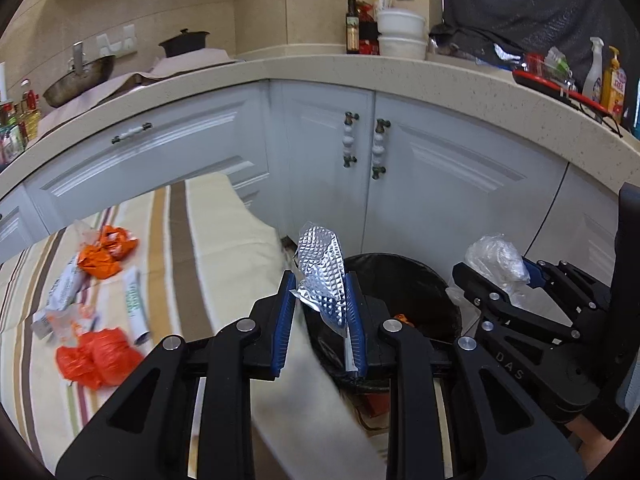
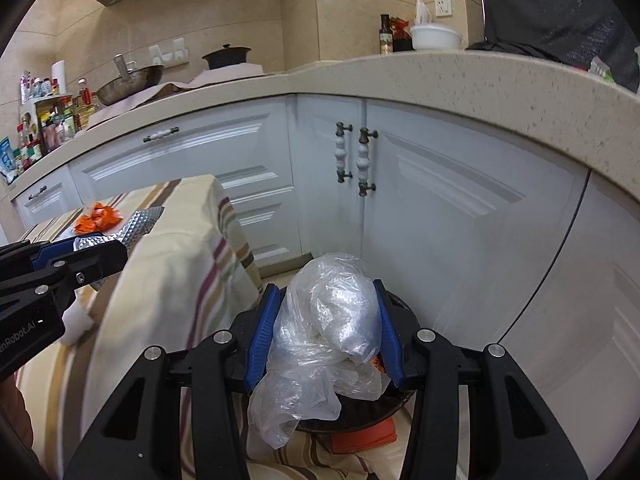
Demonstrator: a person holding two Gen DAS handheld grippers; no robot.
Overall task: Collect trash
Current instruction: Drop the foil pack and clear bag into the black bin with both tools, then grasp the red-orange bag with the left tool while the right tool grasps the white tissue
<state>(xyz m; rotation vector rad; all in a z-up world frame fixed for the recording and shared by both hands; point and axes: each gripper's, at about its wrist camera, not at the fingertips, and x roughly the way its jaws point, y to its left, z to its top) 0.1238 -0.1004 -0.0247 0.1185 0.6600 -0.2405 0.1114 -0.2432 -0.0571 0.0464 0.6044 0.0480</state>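
Embossed silver foil (image 1: pixel 323 268), crinkled clear plastic (image 2: pixel 332 320)

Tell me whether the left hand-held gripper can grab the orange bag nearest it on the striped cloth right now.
Probably not yet: the left hand-held gripper is shut on a silver foil wrapper. The orange bag lies uncovered; the foil must be dropped first.

Embossed shiny foil wrapper (image 1: pixel 324 268) is being seen; clear crinkled plastic bag (image 2: pixel 328 320); striped matt cloth (image 1: pixel 216 232); glossy white cabinet doors (image 1: pixel 440 184); speckled stone bench (image 1: pixel 400 70).
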